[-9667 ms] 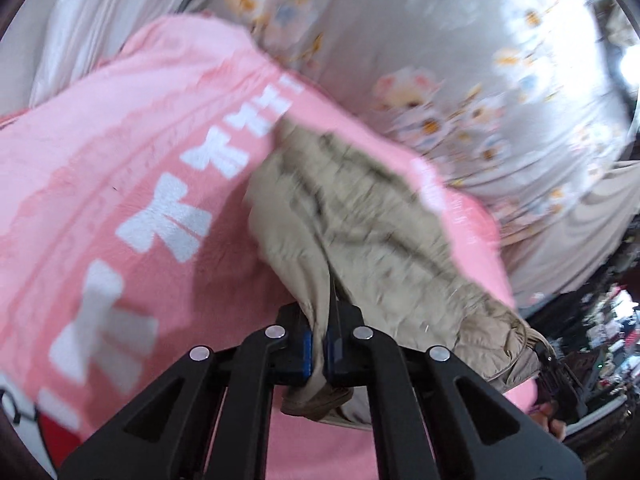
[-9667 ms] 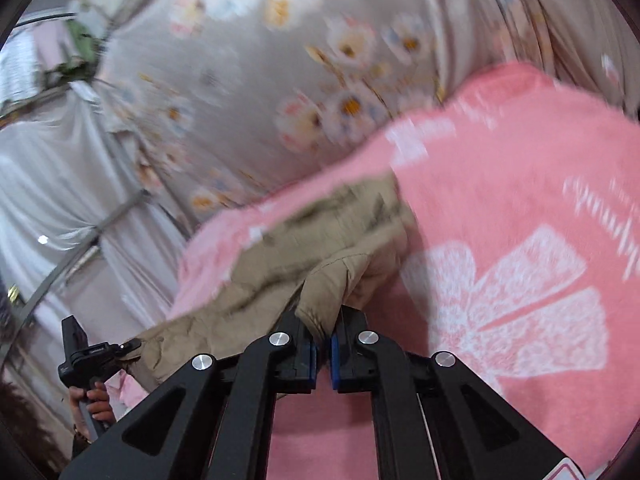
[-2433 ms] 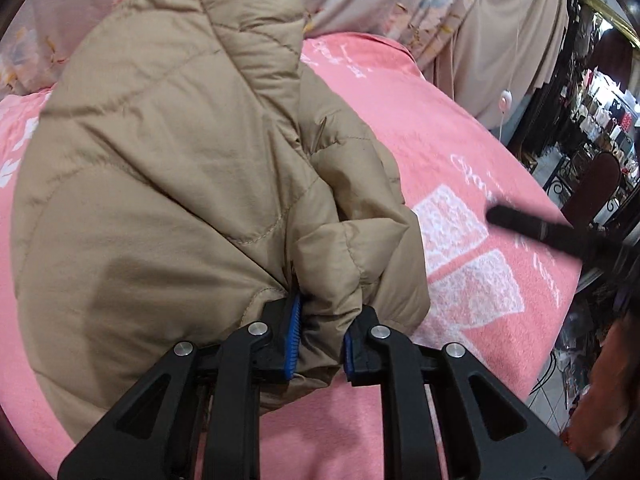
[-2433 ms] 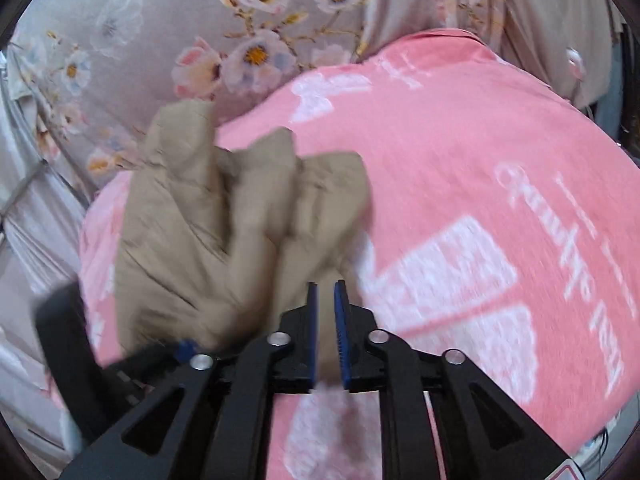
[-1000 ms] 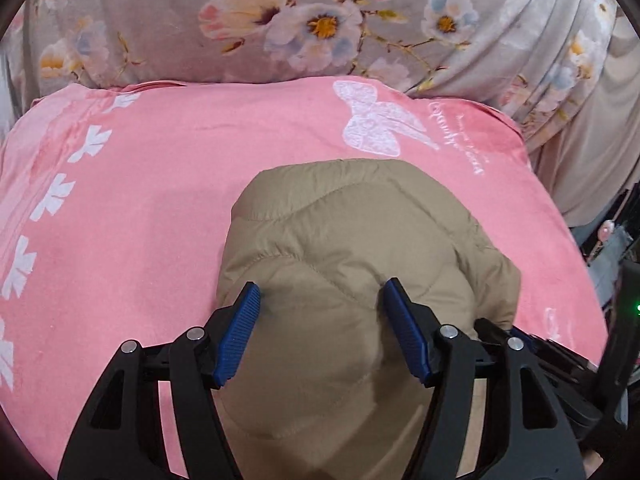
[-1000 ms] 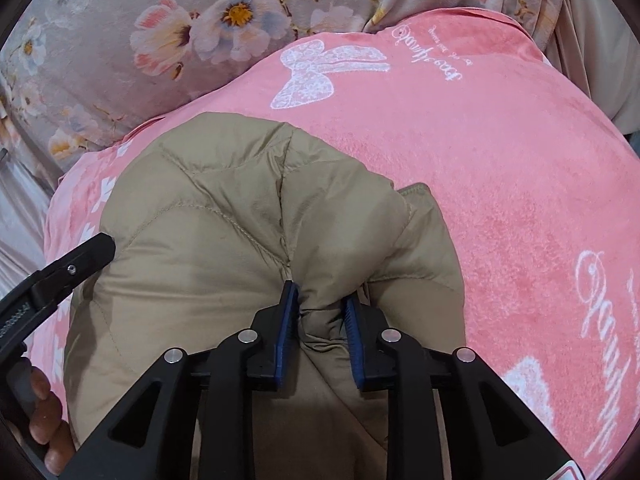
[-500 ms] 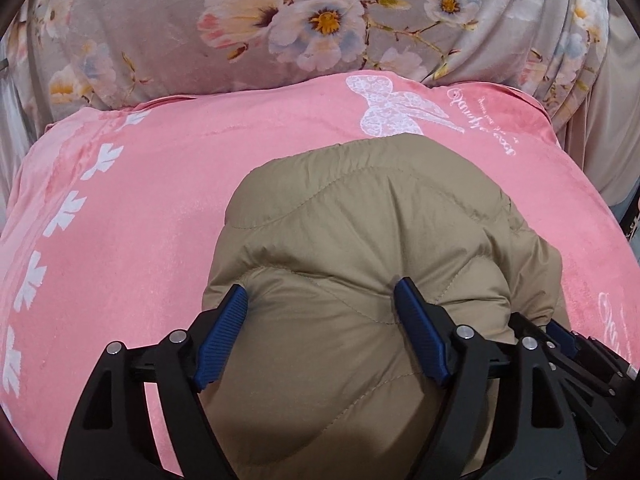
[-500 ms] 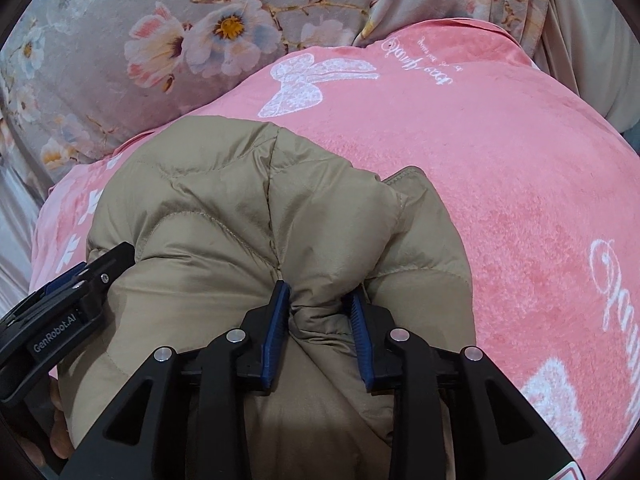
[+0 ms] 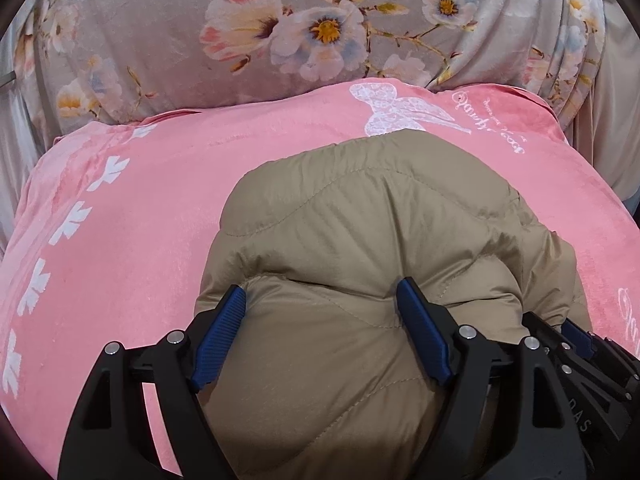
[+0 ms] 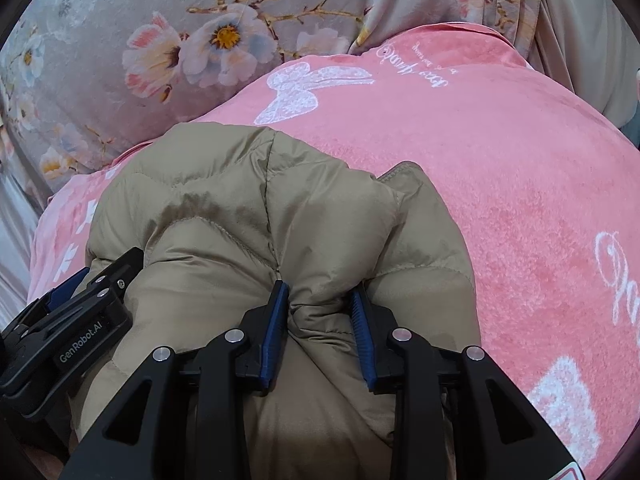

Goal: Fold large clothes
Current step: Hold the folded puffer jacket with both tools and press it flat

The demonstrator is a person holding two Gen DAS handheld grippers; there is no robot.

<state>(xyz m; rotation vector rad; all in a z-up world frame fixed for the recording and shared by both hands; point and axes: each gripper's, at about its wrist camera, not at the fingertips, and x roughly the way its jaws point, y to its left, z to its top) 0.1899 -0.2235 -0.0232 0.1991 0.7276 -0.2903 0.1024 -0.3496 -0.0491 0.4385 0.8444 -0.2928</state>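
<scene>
Since half a second ago the right tool's (image 10: 320, 312) jaws have widened slightly. Left wrist view: the left tool (image 9: 322, 312) straddles the tan puffer jacket (image 9: 360, 240) wide apart, lower centre, on the pink blanket (image 9: 140, 200) (floral curtain (image 9: 200, 32) above). Right wrist view: the jacket's bunched fold sits between its narrow jaws.

Looked like home bedroom: pink plush blanket (image 9: 168, 216) with white bows and butterfly spread over bed; grey floral drape (image 9: 168, 28) hung behind, at 12 o'clock.

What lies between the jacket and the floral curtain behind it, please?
Only bare pink blanket separates the jacket from the curtain, with a white butterfly print; both wrist views show this.
</scene>
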